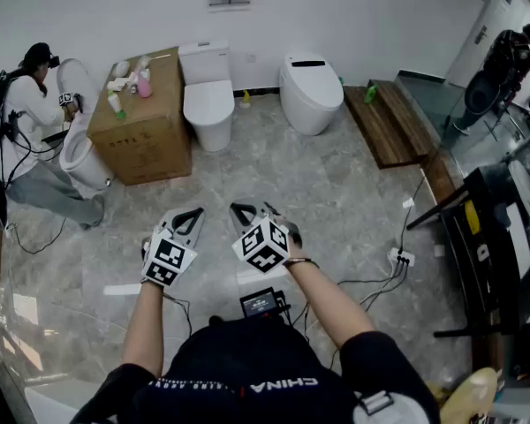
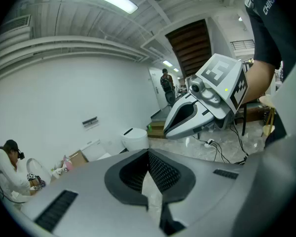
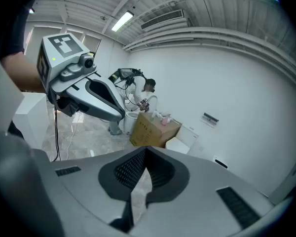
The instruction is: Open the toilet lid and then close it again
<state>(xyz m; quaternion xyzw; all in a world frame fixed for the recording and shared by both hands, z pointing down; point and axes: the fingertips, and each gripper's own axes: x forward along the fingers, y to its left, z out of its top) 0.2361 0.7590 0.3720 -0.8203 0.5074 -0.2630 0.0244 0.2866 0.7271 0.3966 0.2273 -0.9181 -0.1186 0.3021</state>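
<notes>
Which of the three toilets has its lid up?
The leftmost toilet, left of the cardboard box, where a person crouches; its lid stands upright. The middle toilet and right toilet are closed.

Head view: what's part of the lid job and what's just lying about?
Job: tank toilet or tankless toilet, which one unclear; left gripper, right gripper, both shut, empty.
Lying about: cardboard box, bottles, wooden step, power strip.

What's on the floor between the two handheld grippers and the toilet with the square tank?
Nothing: the head view shows only bare marble floor between the left gripper, the right gripper and that toilet. The cardboard box stands aside.
</notes>
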